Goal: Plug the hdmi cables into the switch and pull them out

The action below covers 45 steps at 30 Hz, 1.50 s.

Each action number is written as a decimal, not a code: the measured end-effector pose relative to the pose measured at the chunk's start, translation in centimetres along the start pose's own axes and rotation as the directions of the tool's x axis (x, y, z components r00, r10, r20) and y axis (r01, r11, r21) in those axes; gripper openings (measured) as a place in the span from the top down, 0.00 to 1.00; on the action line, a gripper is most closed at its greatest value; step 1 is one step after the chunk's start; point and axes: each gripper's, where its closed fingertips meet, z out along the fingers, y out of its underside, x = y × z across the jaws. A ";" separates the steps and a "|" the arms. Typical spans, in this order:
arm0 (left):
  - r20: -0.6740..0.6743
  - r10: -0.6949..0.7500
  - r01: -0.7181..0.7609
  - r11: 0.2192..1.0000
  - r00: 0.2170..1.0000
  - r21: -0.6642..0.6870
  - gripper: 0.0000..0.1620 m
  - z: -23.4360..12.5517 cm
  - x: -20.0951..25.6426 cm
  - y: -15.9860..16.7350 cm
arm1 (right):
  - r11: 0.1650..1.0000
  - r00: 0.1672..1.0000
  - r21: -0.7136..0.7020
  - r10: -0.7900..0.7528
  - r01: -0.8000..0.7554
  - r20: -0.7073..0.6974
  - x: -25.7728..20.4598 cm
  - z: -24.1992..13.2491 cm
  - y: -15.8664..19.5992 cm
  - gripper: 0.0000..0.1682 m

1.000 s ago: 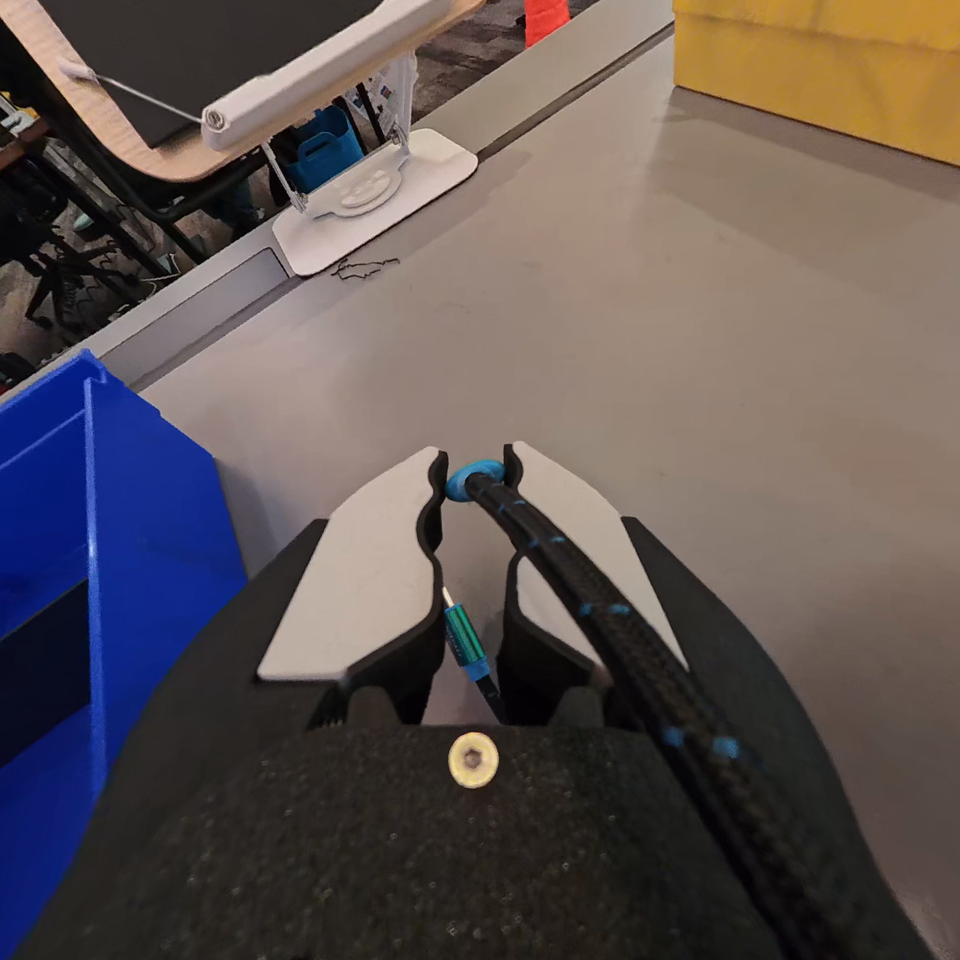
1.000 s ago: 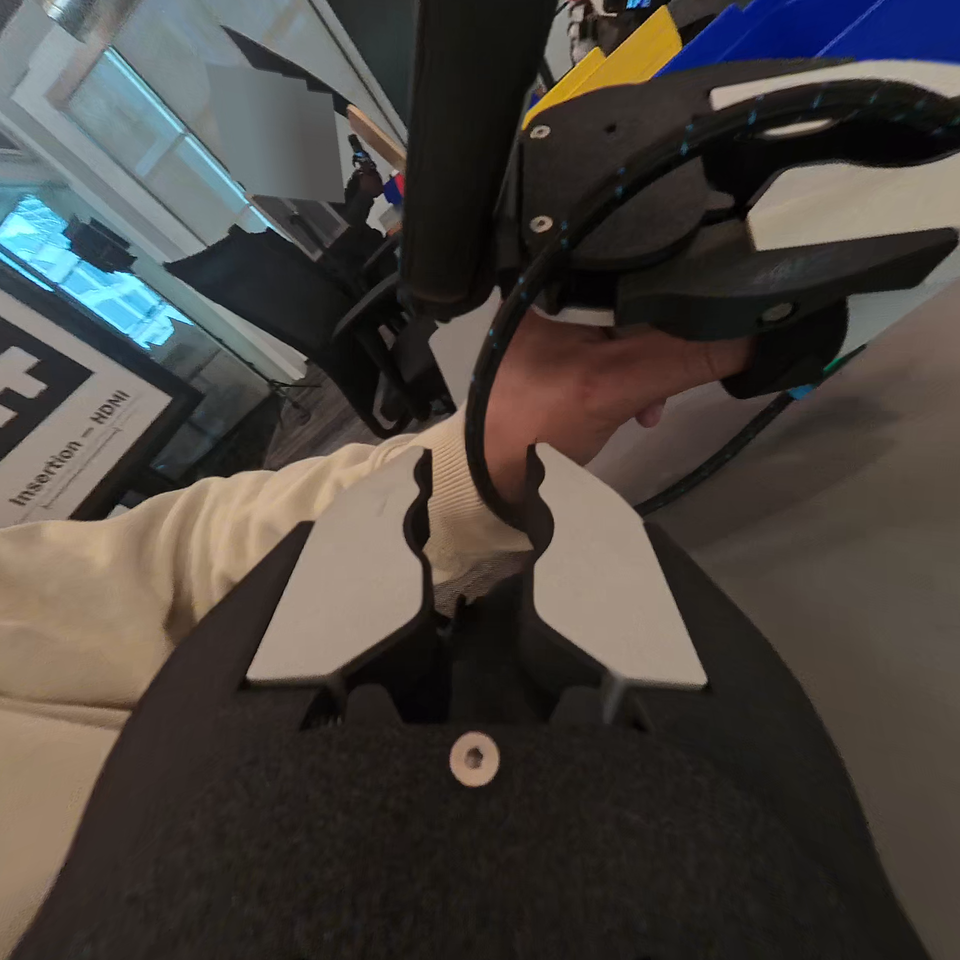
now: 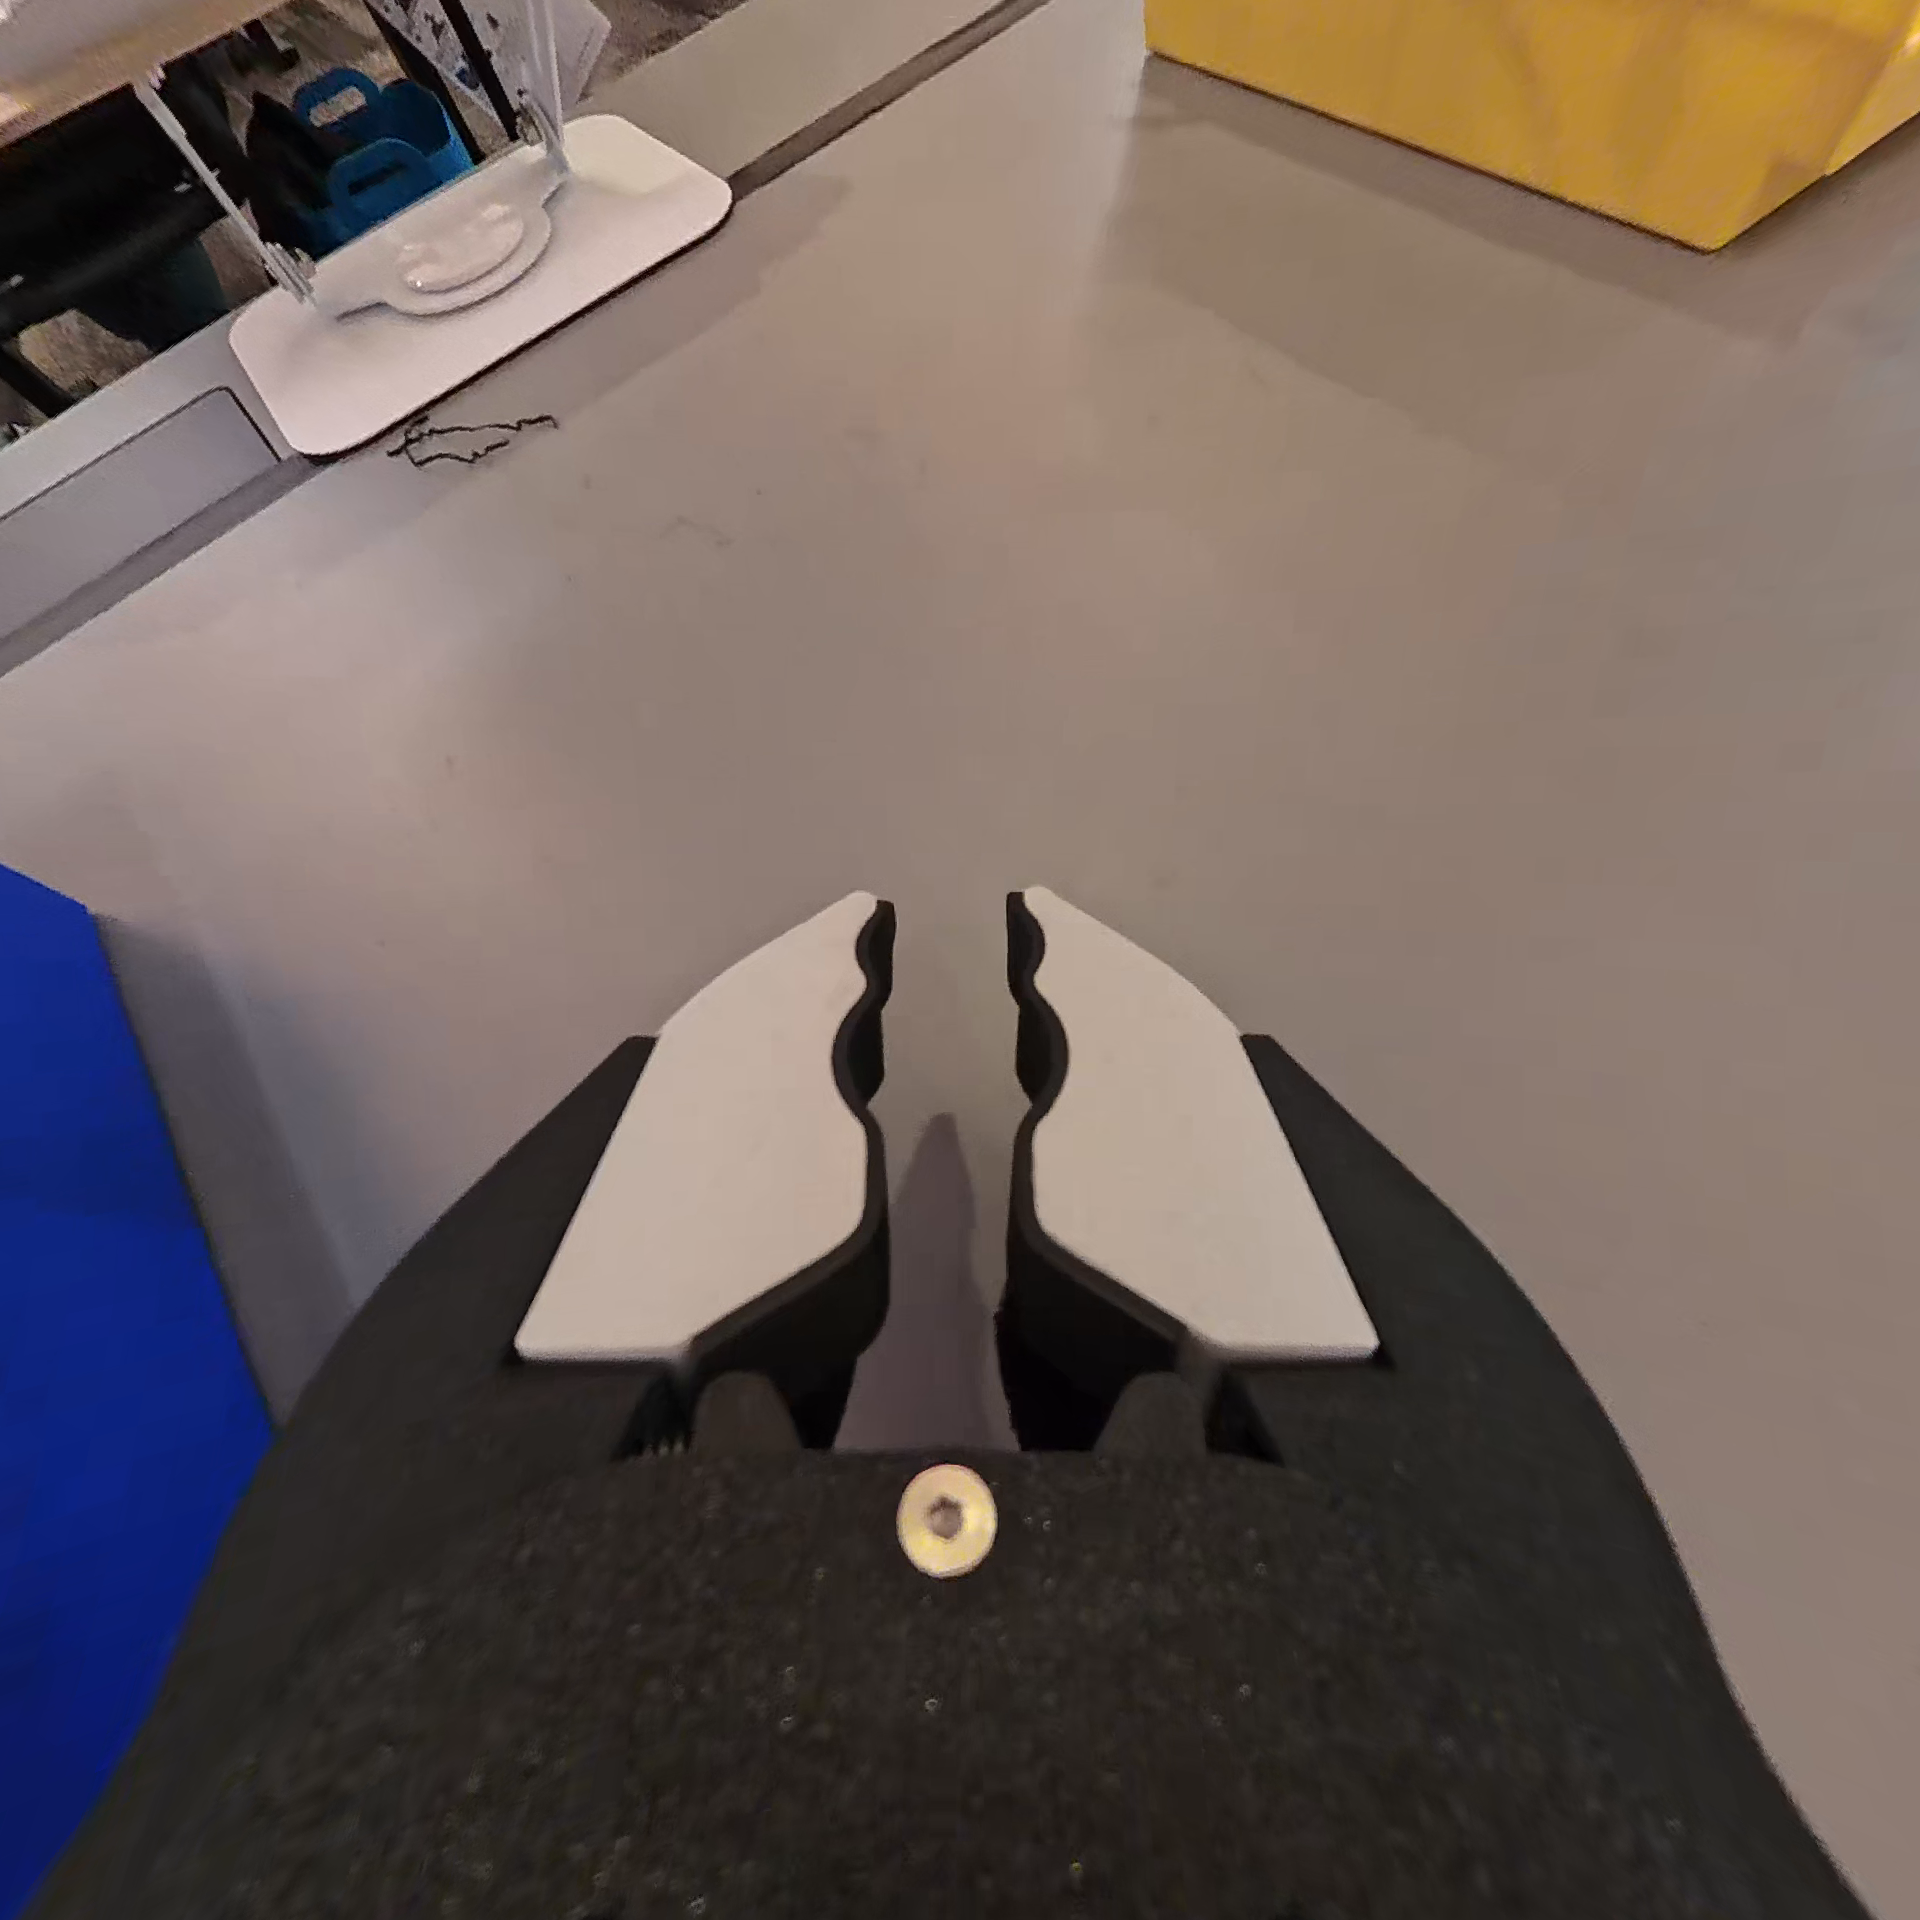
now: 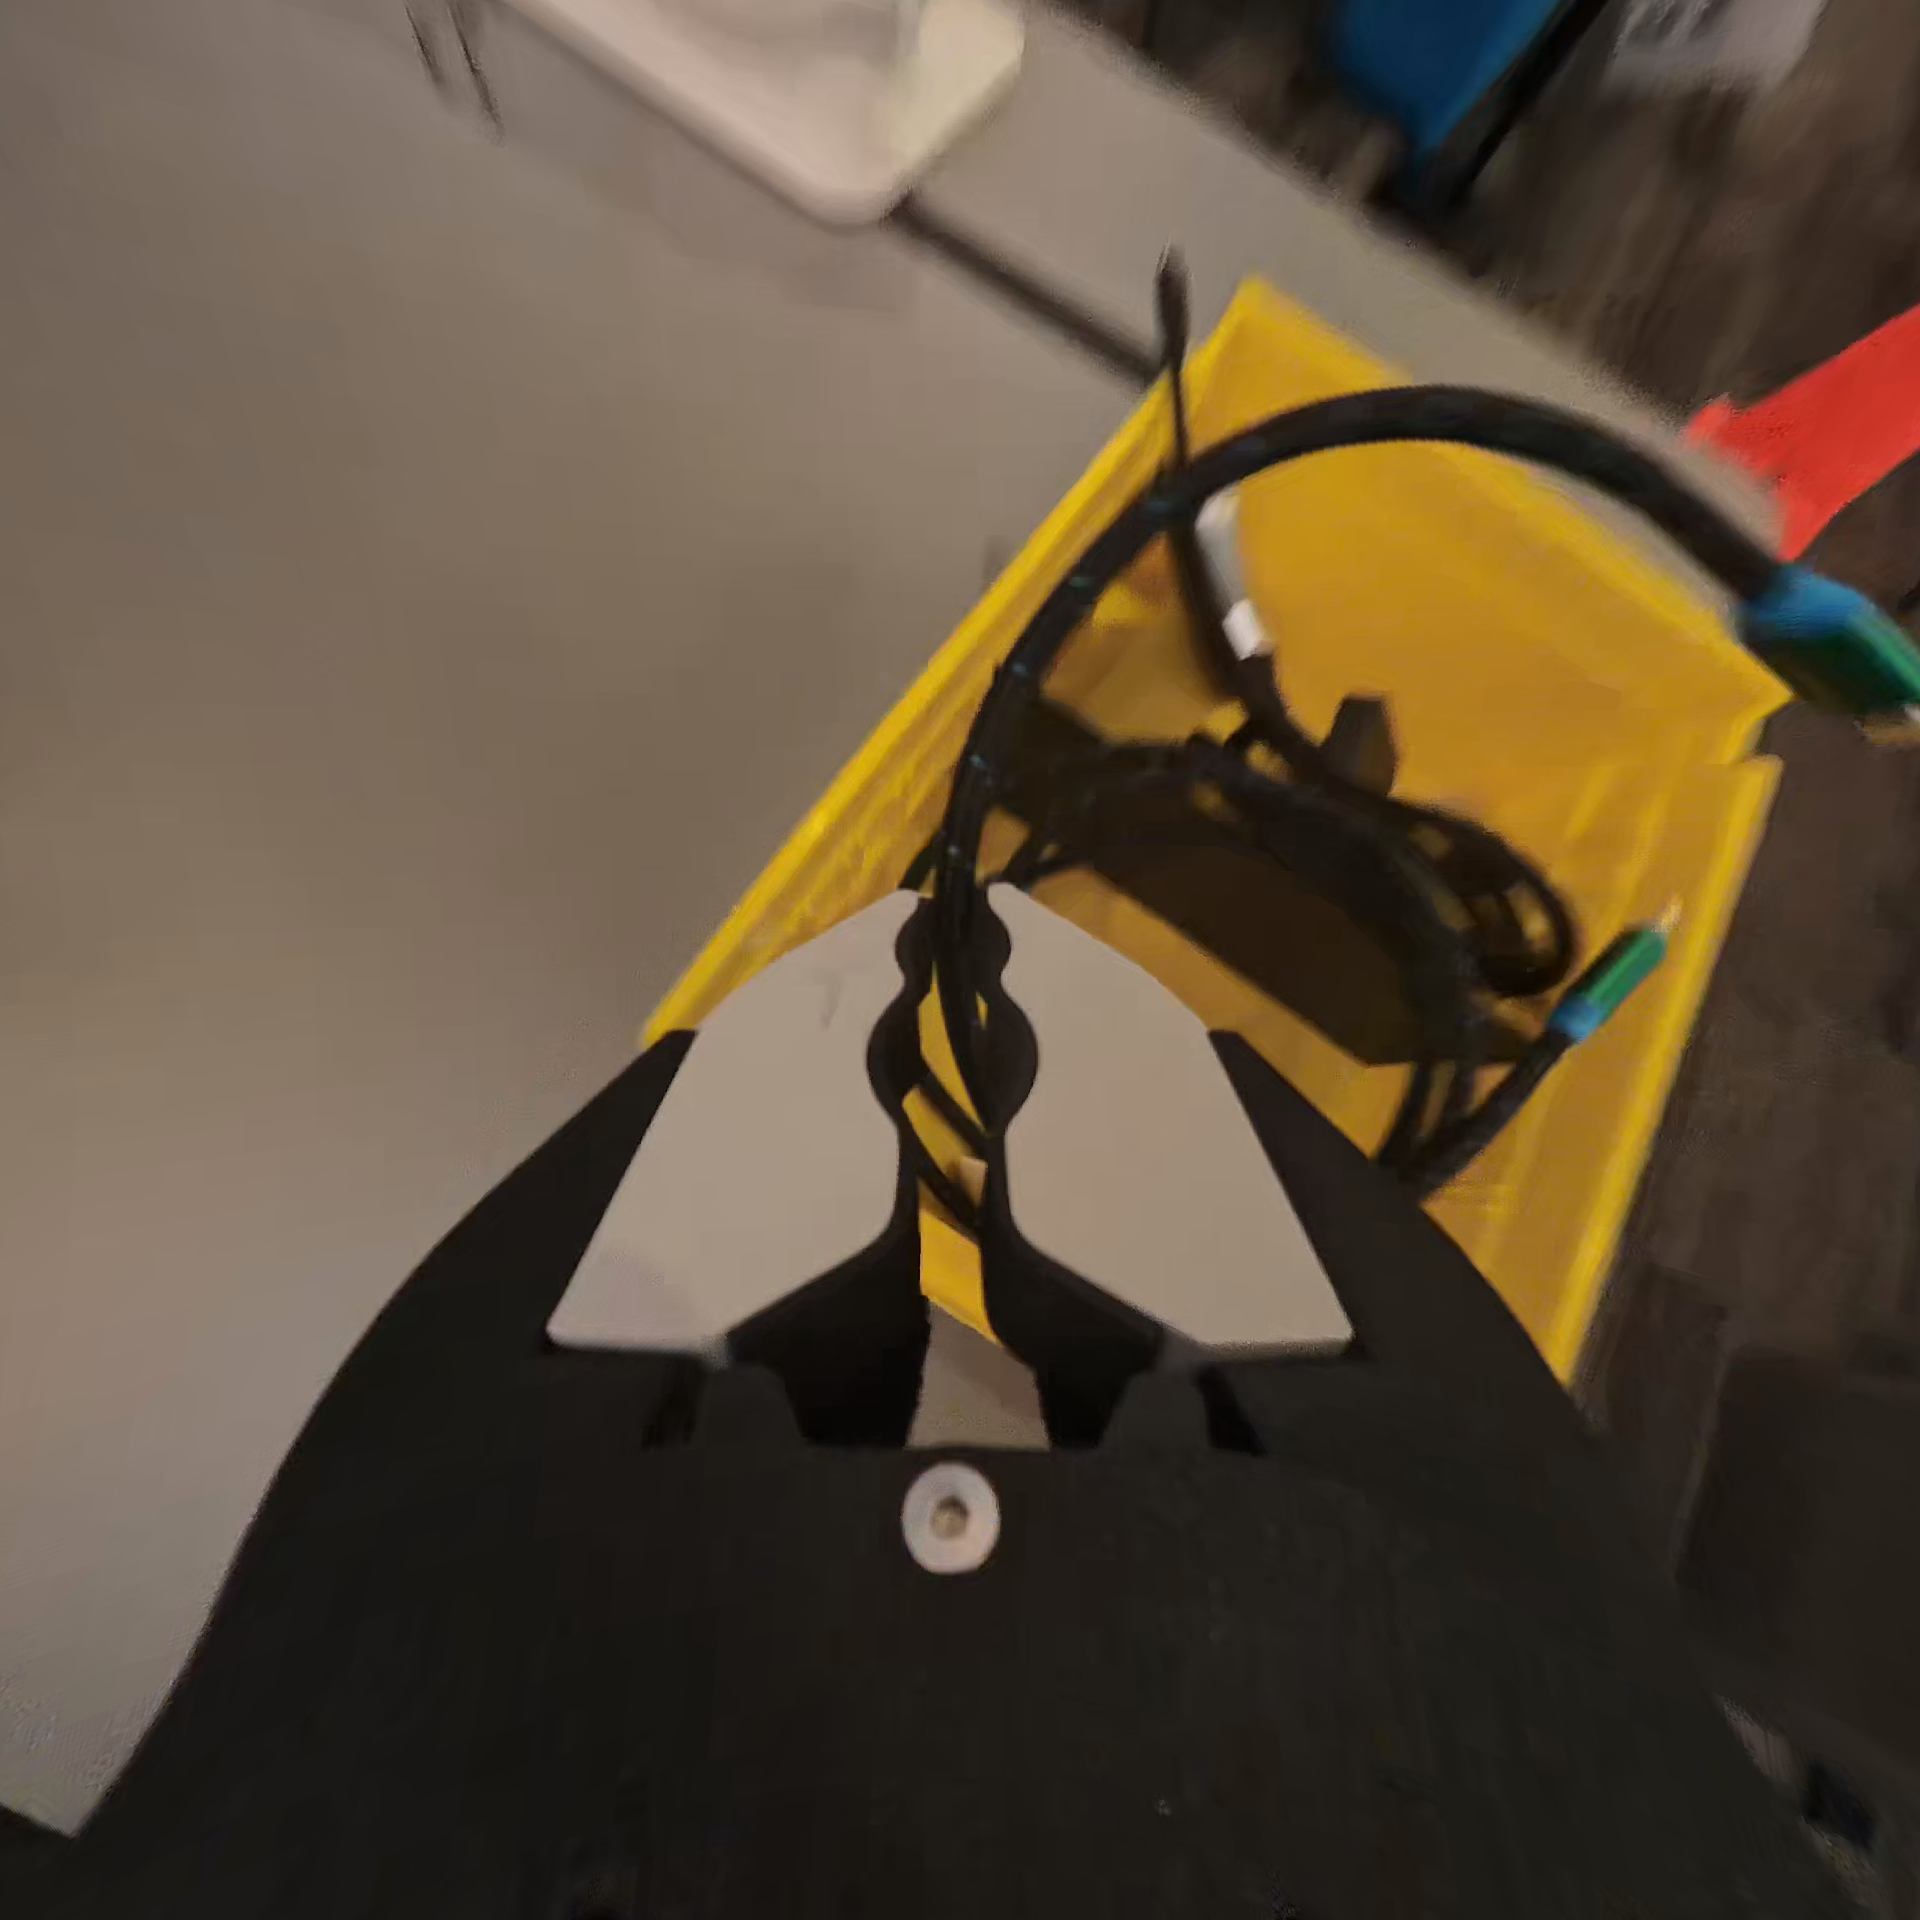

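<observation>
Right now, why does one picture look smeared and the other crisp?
Right wrist view: motion blur smears the yellow bin, the braided HDMI cable and the table. Left wrist view: mostly sharp, soft glare on the grey table, wide-angle stretching at the edges, slight blur on the yellow bin.

Soft, even indoor light; a faint sheen on the grey tabletop [image 3: 1143,644]. The left wrist view is sharp, bowed at its edges. The right wrist view is motion-blurred throughout, the yellow bin [image 4: 1538,790] smeared.
</observation>
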 end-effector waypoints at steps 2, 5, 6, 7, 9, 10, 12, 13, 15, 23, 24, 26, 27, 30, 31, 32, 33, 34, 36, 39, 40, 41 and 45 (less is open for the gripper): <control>0.008 0.009 -0.009 1.000 1.000 -0.005 0.88 0.0 -0.1 0.2 | 0.992 1.000 -0.125 0.012 -0.010 0.017 -0.3 3.3 3.0 0.96; 0.006 0.009 -0.009 1.000 1.000 -0.013 0.87 0.0 -0.3 0.5 | 0.969 0.983 -0.216 0.149 -0.124 0.107 -1.8 5.9 5.0 0.96; 0.001 0.004 -0.004 1.000 1.000 -0.016 0.87 0.1 -0.4 0.6 | 0.955 0.968 -0.246 0.205 -0.165 0.145 -2.3 6.5 5.4 0.96; -0.002 -0.005 0.005 1.000 1.000 -0.019 0.86 0.1 -0.5 0.7 | 0.942 0.953 -0.268 0.253 -0.203 0.167 -2.4 6.9 5.7 0.94; -0.010 -0.027 0.027 1.000 1.000 -0.013 0.84 0.1 -0.6 0.7 | 0.919 0.920 -0.281 0.338 -0.277 0.200 -2.5 7.2 6.0 0.93; -0.018 -0.039 0.038 0.999 0.999 -0.004 0.84 0.0 -0.7 0.6 | 0.912 0.899 -0.271 0.372 -0.307 0.232 -2.6 7.2 5.9 0.91; -0.034 -0.062 0.062 0.998 0.997 0.005 0.82 0.0 -0.7 0.5 | 0.907 0.890 -0.255 0.394 -0.336 0.228 -1.9 7.5 6.4 0.88; -0.044 -0.071 0.072 0.997 0.996 0.004 0.82 0.1 -0.6 0.6 | 0.911 0.898 -0.236 0.387 -0.338 0.209 -1.1 7.7 6.5 0.87; -0.060 -0.083 0.083 0.997 0.995 -0.009 0.82 0.4 -0.4 0.8 | 0.915 0.906 -0.204 0.385 -0.349 0.176 -0.2 8.0 6.6 0.95; 0.028 -0.051 0.050 0.998 0.998 0.034 0.72 -1.4 -1.3 0.1 | 0.973 0.980 -0.144 0.191 -0.181 0.060 0.1 5.3 4.9 0.81; 0.078 -0.054 0.049 0.997 0.996 0.065 0.68 -2.3 -2.0 -0.3 | 0.980 0.985 -0.105 0.170 -0.166 0.023 0.4 4.0 4.3 0.78; 0.177 -0.063 0.036 0.987 0.982 0.154 0.66 -5.0 -3.5 -1.4 | 0.990 0.986 0.041 0.138 -0.134 -0.091 1.2 0.1 2.7 0.77; 0.215 -0.073 0.028 0.978 0.974 0.207 0.66 -6.8 -4.0 -1.8 | 0.982 0.977 0.150 0.138 -0.114 -0.160 1.5 -2.3 1.8 0.76; 0.318 -0.137 0.036 0.952 0.938 0.304 0.66 -12.2 -5.4 -1.2 | 0.904 0.945 0.423 0.193 -0.066 -0.265 -0.1 -8.8 2.1 0.76; 0.346 -0.167 0.048 0.944 0.923 0.326 0.68 -14.1 -5.9 -0.6 | 0.875 0.940 0.480 0.215 -0.065 -0.264 -1.3 -9.9 3.1 0.76; 0.363 -0.192 0.058 0.935 0.912 0.351 0.71 -16.0 -6.3 0.0 | 0.858 0.928 0.509 0.247 -0.074 -0.281 -2.2 -10.4 4.7 0.75; 0.379 -0.212 0.063 0.928 0.901 0.368 0.72 -17.6 -6.7 0.8 | 0.857 0.914 0.508 0.273 -0.089 -0.300 -3.0 -10.3 6.9 0.75; 0.402 -0.230 0.073 0.927 0.886 0.369 0.73 -19.1 -7.3 1.9 | 0.857 0.904 0.505 0.290 -0.099 -0.315 -3.8 -9.9 9.0 0.76; 0.427 -0.284 0.131 0.926 0.859 0.354 0.73 -21.2 -8.7 4.3 | 0.861 0.913 0.490 0.302 -0.137 -0.275 -4.7 -8.9 10.3 0.71; 0.347 -0.386 0.245 0.889 0.855 0.386 0.71 -22.2 -10.5 5.7 | 0.843 0.905 0.519 0.320 -0.137 -0.281 -3.8 -9.0 9.8 0.70; 0.312 -0.414 0.278 0.874 0.855 0.398 0.70 -22.2 -11.1 5.9 | 0.836 0.901 0.531 0.330 -0.141 -0.281 -3.5 -9.0 9.7 0.70; 0.278 -0.430 0.303 0.864 0.859 0.401 0.70 -21.9 -11.4 6.2 | 0.829 0.900 0.537 0.343 -0.156 -0.268 -3.2 -8.9 9.6 0.70; 0.220 -0.469 0.387 0.861 0.855 0.331 0.83 -20.0 -11.9 8.2 | 0.839 0.886 0.515 0.362 -0.175 -0.289 -2.4 -8.4 10.3 0.70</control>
